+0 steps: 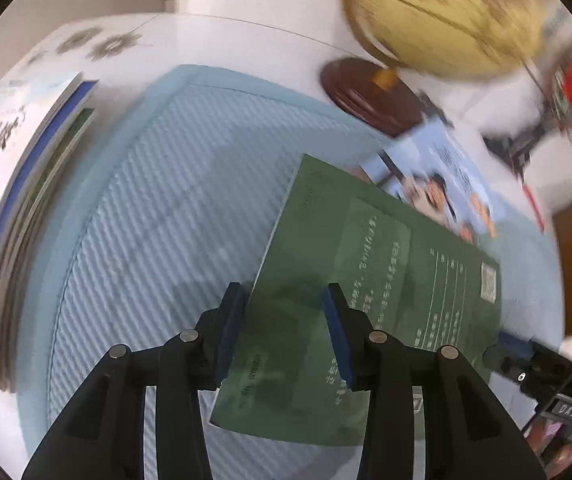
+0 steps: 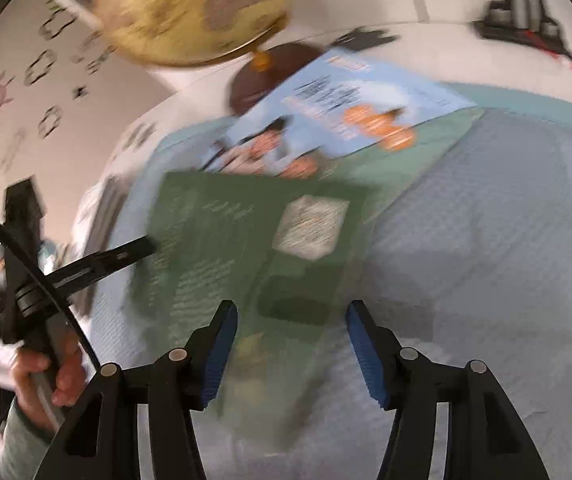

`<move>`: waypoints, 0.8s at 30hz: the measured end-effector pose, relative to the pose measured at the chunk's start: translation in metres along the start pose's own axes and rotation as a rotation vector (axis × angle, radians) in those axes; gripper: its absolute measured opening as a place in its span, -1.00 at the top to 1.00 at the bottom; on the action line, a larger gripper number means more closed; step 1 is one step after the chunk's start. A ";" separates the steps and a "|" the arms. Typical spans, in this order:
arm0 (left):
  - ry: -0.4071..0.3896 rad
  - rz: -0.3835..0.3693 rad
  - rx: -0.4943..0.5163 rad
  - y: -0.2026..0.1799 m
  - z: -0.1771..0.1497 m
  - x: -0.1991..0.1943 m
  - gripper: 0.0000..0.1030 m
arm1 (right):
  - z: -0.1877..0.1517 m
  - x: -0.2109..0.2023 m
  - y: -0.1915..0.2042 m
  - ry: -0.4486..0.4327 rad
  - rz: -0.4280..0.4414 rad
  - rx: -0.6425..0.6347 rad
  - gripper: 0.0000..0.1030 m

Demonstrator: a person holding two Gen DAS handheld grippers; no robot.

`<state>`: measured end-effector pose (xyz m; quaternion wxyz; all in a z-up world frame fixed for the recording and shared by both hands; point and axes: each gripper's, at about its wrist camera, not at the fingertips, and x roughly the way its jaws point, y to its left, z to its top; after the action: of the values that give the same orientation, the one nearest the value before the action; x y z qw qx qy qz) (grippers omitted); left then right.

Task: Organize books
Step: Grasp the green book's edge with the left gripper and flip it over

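**Operator:** Hazards, left to right?

**Technician:** Far left: stack of thin paperback books (image 1: 26, 200) at the left edge of the pale blue ribbed desk mat (image 1: 158, 208). Likely to slide apart if knocked.

Centre: left gripper (image 1: 286, 332), jaws spread wide, clamping nothing, astride the near corner of the flat dark green book (image 1: 366, 280). Cannot tell whether that book rests on the mat or is lifted. Heavy motion blur in both views, so risk of pushing the book rather than gripping it.

Behind: light blue picture book with orange shapes (image 1: 446, 184), partly under the green cover. Liable to be dragged along.

Further back: yellow globe on a brown wooden base (image 1: 438, 12), close to the books. Could tip if a book is shoved into the base.

Far right: right gripper (image 2: 292, 344), likewise spread and empty, over the green book's other end. Possible clash with the left gripper.

**Operator:** Readable markings?

**Technician:** Large black characters on the stack's top cover, too blurred to read. White text lines and a QR code (image 1: 490, 280) on the green cover, not legible. Small plate (image 1: 568, 410) on the right gripper's body, lettered "DAS".
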<state>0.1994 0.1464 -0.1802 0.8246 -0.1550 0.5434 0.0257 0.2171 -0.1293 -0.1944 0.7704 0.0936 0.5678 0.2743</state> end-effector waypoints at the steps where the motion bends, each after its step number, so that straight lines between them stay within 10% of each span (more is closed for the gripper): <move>1: 0.009 0.016 0.030 -0.008 -0.006 -0.002 0.28 | -0.007 -0.004 0.002 0.007 -0.014 -0.018 -0.19; 11: 0.110 -0.036 0.211 -0.054 -0.084 -0.025 0.28 | -0.132 -0.065 -0.022 0.171 0.070 -0.091 -0.21; 18: 0.081 -0.058 -0.033 -0.021 -0.135 -0.069 0.28 | -0.069 -0.079 -0.028 0.031 -0.055 -0.139 -0.21; 24: 0.162 -0.099 -0.087 -0.031 -0.172 -0.053 0.28 | -0.042 -0.012 -0.004 0.143 -0.013 -0.204 -0.18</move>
<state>0.0320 0.0747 -0.1876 0.7707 -0.2189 0.5985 -0.0040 0.1766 -0.1462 -0.2003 0.7351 -0.0087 0.5912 0.3317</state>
